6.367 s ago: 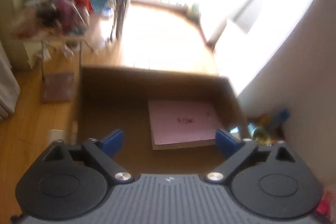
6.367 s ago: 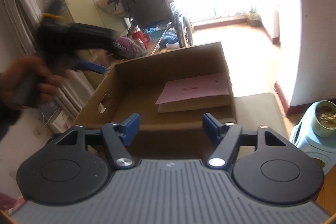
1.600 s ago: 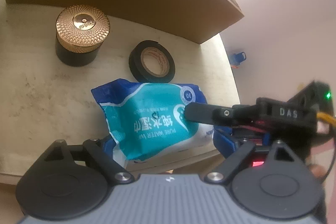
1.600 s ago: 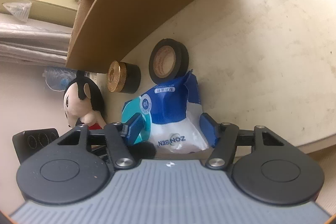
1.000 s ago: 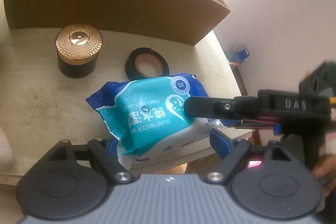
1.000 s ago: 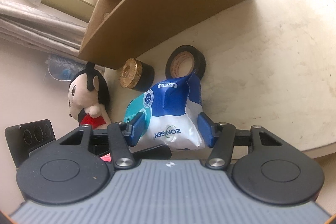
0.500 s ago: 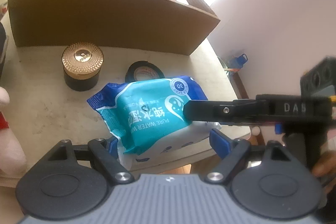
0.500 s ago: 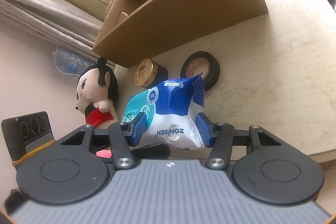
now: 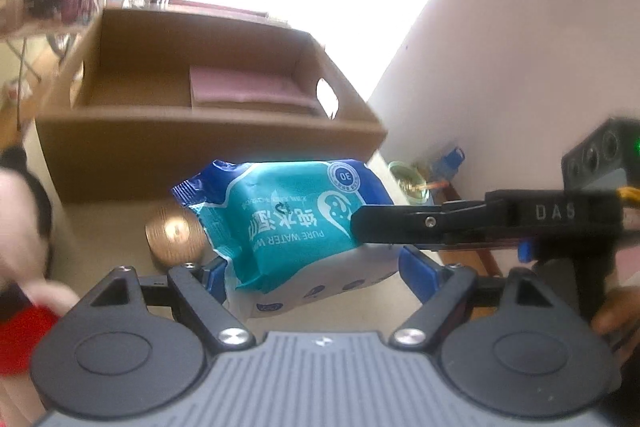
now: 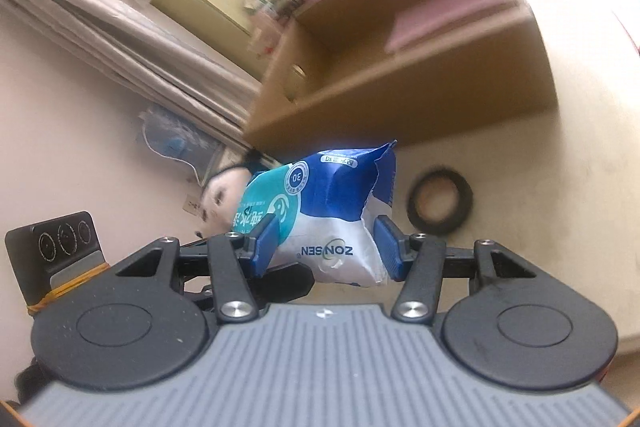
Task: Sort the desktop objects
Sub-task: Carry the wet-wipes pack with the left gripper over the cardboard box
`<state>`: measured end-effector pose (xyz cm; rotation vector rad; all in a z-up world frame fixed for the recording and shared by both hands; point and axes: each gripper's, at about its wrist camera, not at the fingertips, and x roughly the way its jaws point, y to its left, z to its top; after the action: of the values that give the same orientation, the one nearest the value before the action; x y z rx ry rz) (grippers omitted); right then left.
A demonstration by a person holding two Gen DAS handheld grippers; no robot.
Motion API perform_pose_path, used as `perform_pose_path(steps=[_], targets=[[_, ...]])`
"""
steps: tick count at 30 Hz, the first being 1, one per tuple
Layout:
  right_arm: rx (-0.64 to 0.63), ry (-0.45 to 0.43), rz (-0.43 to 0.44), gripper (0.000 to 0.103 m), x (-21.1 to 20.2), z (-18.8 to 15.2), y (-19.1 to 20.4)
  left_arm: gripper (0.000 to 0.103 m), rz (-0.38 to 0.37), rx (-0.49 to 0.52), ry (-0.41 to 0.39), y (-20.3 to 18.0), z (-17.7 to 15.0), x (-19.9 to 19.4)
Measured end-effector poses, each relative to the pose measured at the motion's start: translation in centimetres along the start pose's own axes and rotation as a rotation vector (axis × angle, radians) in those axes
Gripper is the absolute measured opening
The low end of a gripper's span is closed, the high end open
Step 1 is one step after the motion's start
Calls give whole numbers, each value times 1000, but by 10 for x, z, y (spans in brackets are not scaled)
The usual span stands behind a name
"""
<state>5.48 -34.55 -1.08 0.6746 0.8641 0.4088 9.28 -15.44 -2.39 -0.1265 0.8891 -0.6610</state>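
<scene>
While both grippers clamp the wipes pack (image 9: 296, 223) between their jaws above the table (image 10: 560, 187), left gripper (image 9: 312, 275) and right gripper (image 10: 324, 247) should rise level together, clearing the near wall of the cardboard box (image 9: 200, 147) before lowering inside.

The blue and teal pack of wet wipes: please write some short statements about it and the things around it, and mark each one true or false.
1. Both grippers hold the blue and teal soft pack of wet wipes: the left gripper and the right gripper. True.
2. The black roll of tape lies inside the brown cardboard box. False: it lies on the beige tabletop, outside the box.
3. A flat pink pad lies in the box. True.
4. The round jar with a gold lid stands on top of the wipes pack. False: it stands on the table, partly hidden behind the pack.
</scene>
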Motion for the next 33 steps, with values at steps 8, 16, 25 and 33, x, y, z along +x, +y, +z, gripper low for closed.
perform_pose_path(steps=[8, 16, 25, 33], targets=[[-64, -78, 38, 52, -10, 47, 24, 85, 17, 43, -101, -6, 52, -6], [-88, -86, 28, 52, 4, 107, 29, 85, 8, 44, -108, 11, 101, 7], [-53, 2, -41, 52, 50, 173, 0, 85, -22, -2, 34, 40, 143, 78], [-46, 135, -209, 52, 89, 204, -42, 85, -86, -43, 251, 64, 162, 173]])
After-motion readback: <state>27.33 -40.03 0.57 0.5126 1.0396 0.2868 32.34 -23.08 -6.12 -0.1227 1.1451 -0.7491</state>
